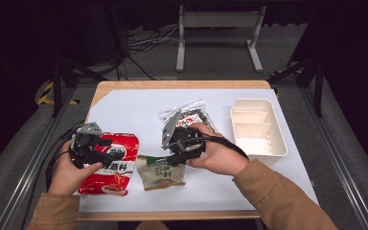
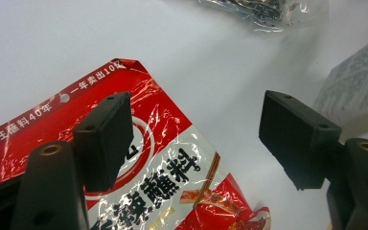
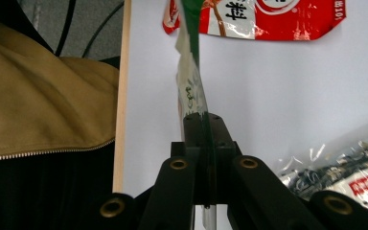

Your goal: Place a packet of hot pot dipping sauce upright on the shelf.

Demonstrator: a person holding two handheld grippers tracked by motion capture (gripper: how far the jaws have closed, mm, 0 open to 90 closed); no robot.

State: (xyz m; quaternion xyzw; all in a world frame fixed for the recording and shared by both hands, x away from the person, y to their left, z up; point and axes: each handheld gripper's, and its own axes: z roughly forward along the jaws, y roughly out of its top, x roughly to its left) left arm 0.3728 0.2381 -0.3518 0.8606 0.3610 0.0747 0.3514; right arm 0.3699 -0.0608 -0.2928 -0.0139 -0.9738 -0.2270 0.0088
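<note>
At the right of the desk (image 1: 124,103) sits a white tray (image 1: 258,128) with compartments, nothing visible inside them. The high view shows three packets: a red sauce packet (image 1: 117,165), a green and cream pouch (image 1: 160,173) just beside it, and a clear bag of dark pieces (image 1: 191,115) farther back. The right gripper view adds what the high one hides: the right gripper (image 3: 204,125) has its jaws pressed together on the pouch's edge, pouch standing on edge between them. The left gripper (image 2: 196,139) hangs over the red packet, jaws wide apart, gripping nothing.
</note>
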